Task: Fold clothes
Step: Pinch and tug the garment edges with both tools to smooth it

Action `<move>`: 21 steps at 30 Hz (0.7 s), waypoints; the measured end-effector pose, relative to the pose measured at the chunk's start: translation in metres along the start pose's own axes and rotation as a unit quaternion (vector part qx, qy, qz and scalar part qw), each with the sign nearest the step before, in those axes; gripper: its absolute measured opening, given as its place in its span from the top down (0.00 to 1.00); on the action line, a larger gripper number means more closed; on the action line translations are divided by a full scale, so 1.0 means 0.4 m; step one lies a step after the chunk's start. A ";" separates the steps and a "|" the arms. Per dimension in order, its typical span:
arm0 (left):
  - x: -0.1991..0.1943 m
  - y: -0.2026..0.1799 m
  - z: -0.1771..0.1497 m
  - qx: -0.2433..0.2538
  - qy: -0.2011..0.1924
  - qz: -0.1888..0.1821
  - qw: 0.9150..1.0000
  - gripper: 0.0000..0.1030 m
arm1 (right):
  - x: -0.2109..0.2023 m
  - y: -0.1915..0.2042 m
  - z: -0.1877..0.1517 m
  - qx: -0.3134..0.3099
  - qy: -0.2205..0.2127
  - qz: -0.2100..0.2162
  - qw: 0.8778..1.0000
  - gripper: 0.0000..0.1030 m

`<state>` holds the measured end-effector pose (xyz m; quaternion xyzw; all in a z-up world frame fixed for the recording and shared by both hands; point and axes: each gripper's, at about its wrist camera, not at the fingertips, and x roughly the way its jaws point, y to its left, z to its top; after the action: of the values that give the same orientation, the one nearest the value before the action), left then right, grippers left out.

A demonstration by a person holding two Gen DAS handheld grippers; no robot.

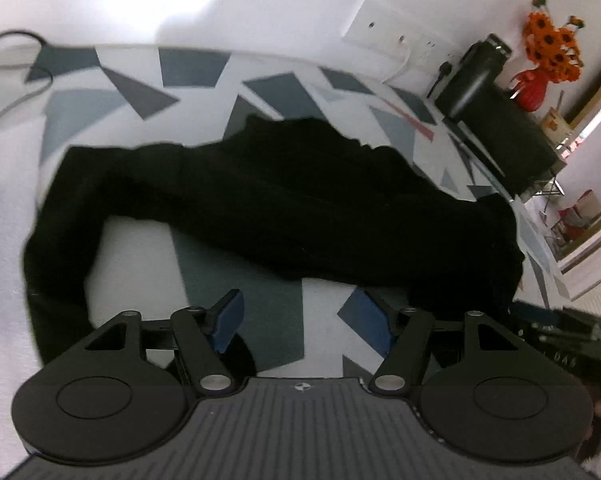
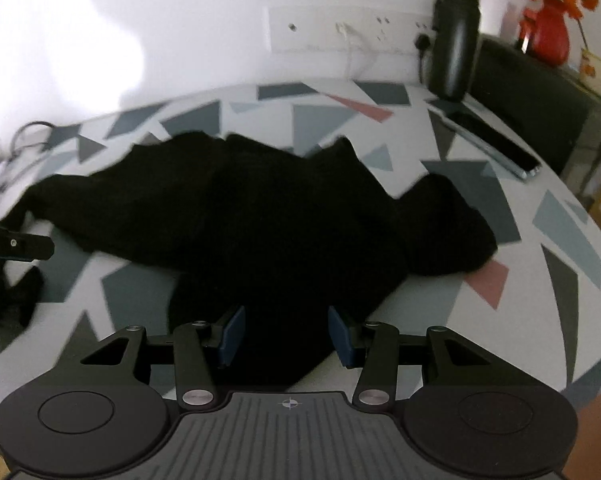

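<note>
Your left hand-held gripper [image 1: 304,320] hangs low over the worktop [image 1: 132,248], its two blue pads [image 1: 229,320] spread wide with nothing between them but patterned surface. The black garment [image 1: 268,200] lies just ahead of it, rumpled and unfolded, stretching across the view from far left to far right. One long dark strip curls down the left side and passes beside the left finger; you cannot tell whether it touches it. On the right, the cloth drops close to the right finger.

From the right wrist view, your right hand-held gripper [image 2: 286,336] sits directly over the near edge of the black garment [image 2: 260,216]. Its jaws are released, somewhat narrower than the left pair, and a tongue of black cloth lies between the blue pads [image 2: 231,334], reaching back toward the gripper body. The pads are not closed on it; whether they brush the fabric is hard to tell against the black. The bulk of the garment spreads ahead and to both sides, a lobe bulging to the right over a pink triangle in the worktop [image 2: 500,248] pattern.

At the left edge of this view, part of your other gripper shows just beside the garment's left end. Beyond, a black bottle [image 2: 454,36] stands near the wall.
</note>
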<state>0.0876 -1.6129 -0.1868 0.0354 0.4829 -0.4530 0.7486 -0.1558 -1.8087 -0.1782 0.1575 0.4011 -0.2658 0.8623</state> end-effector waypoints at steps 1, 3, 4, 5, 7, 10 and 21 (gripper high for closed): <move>0.013 -0.003 0.003 -0.002 0.000 0.006 1.000 0.37 | 0.010 -0.002 0.000 0.003 0.004 -0.006 1.000 0.59; 0.038 -0.009 0.010 -0.001 0.000 0.021 1.000 0.39 | 0.023 -0.009 -0.004 0.004 0.004 -0.016 1.000 0.59; 0.051 -0.013 0.014 0.002 0.001 0.030 1.000 0.39 | 0.029 -0.013 -0.006 0.006 0.002 -0.018 1.000 0.60; 0.064 -0.014 0.017 0.003 0.004 0.034 0.999 0.42 | 0.036 -0.019 -0.008 0.009 0.002 -0.016 1.000 0.62; 0.083 -0.021 0.022 0.011 0.006 0.039 0.999 0.43 | 0.048 -0.027 -0.010 0.014 0.007 -0.013 1.000 0.73; 0.099 -0.042 0.025 0.037 0.002 0.037 0.999 0.55 | 0.059 -0.039 -0.006 0.019 0.012 0.004 1.000 0.90; -0.034 -0.051 0.048 0.092 0.020 -0.013 0.995 0.91 | -0.056 -0.154 0.096 0.085 -0.067 0.037 0.993 0.99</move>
<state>0.0846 -1.6255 -0.1587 0.1071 0.4548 -0.5041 0.7264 -0.1806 -1.8695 -0.1403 0.2270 0.3121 -0.2770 0.8799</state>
